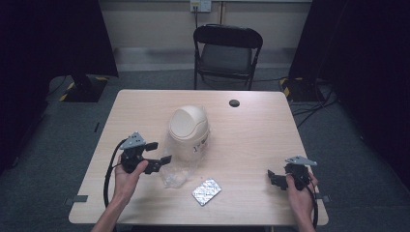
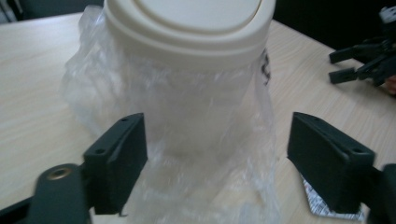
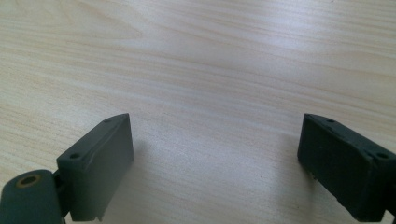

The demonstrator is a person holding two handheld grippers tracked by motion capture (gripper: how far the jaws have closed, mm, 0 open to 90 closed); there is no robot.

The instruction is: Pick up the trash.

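Observation:
A cream bin with a domed swing lid (image 1: 189, 123) stands mid-table, with a clear plastic bag (image 1: 180, 164) hanging out from under its lid and spreading toward me. My left gripper (image 1: 161, 152) is open just left of the bag. In the left gripper view the bin (image 2: 187, 32) and bag (image 2: 196, 135) sit straight ahead between the spread jaws of that gripper (image 2: 215, 163). A silver foil packet (image 1: 206, 191) lies near the front edge. My right gripper (image 1: 275, 179) is open at the right front, over bare wood (image 3: 210, 93).
The wooden table (image 1: 261, 140) has a black cable hole (image 1: 234, 103) at its back. A black folding chair (image 1: 227, 50) stands behind it. Dark curtains flank the room. The right gripper shows far off (image 2: 359, 60) in the left gripper view, and the foil packet (image 2: 327, 207) peeks from behind the right jaw.

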